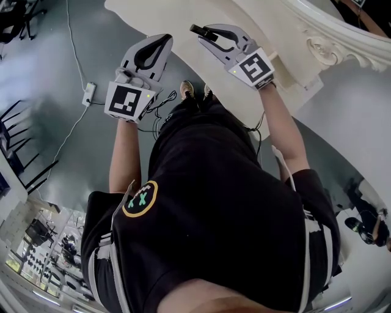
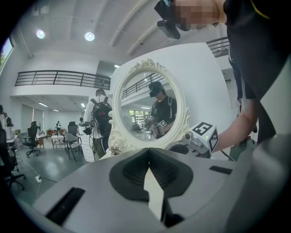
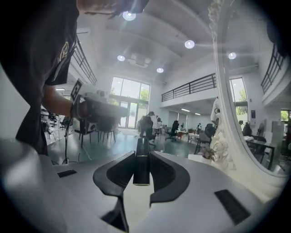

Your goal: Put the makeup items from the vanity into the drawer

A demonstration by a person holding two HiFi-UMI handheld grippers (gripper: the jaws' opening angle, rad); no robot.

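The carry step looked to be in hand: one makeup item was off the vanity and held, with the drawer yet to be reached.

Nearest, the right gripper (image 3: 142,154) had its jaws drawn nearly together, pinching a slim dark tube (image 3: 141,173). The tube stood upright between the pads and its top rose past the jaw tips. It could have been a lipstick or a mascara; the pictures did not settle which. The left gripper (image 2: 148,152) had its jaws pressed together with nothing between them. It was held level with the right one and just to its left.

Ahead of both grippers and below them lay the white vanity top (image 1: 256,18). No other makeup showed on the part in view. Beyond that stood the oval mirror (image 2: 148,107) in its carved white frame, straight ahead of the left gripper and at the right gripper's right side.

No drawer showed in any view. The next move therefore probably called for lowering both grippers toward the vanity front, the empty left one pulling the drawer open and the right one setting the tube inside.

By count there were two grippers, one tube, one mirror and one vanity.
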